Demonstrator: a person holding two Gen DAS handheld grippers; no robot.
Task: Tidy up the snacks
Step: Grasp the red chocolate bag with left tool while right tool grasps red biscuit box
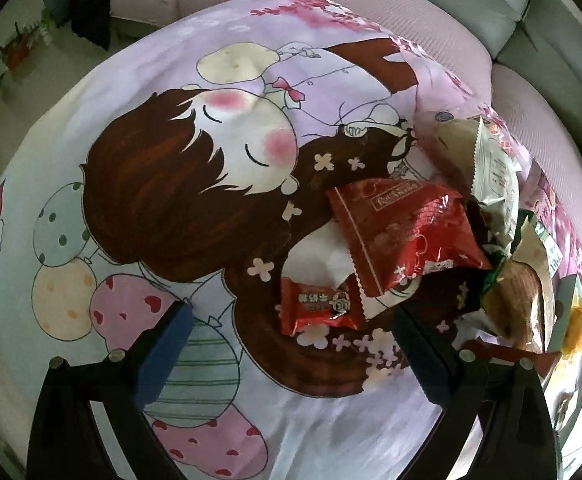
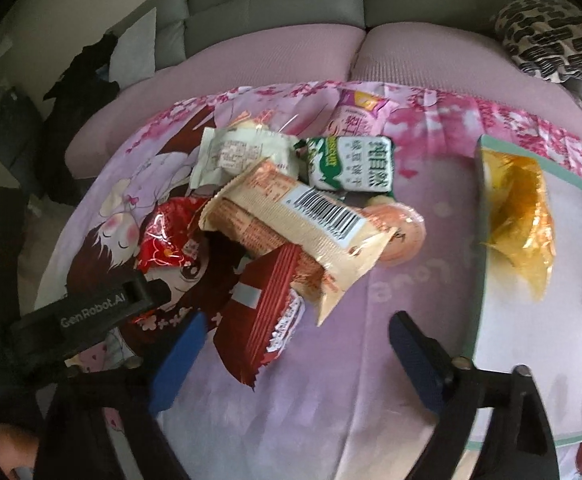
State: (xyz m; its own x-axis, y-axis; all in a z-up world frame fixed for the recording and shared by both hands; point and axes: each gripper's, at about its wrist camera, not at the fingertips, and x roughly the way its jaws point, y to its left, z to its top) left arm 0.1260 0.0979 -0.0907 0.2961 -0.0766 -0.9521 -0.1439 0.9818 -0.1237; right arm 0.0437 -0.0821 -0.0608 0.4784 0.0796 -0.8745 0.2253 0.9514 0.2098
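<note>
1. I read this as an early stage: most snacks lie in a loose heap on the cartoon-print cloth (image 2: 331, 400), overlapping one another, just left of the white tray (image 2: 531, 380).
2. Inside the tray I see a yellow wrapper (image 2: 519, 216), and something small at its right edge that I cannot identify. Those look sorted; the heap is what is left.
3. Nearest the tray from the heap are a round orange snack (image 2: 405, 236) and the beige barcode packet (image 2: 303, 224), which leans across a dark red box (image 2: 259, 316). Further from the tray lie a green-and-white packet (image 2: 351, 164) and a pale packet (image 2: 243, 152).
4. My right tool (image 2: 295, 352) is spread wide and empty, just short of the red box.
5. My left tool (image 1: 291, 344) is also spread and empty, over a small red packet (image 1: 319, 308) beside the large red bag (image 1: 403, 228).
</note>
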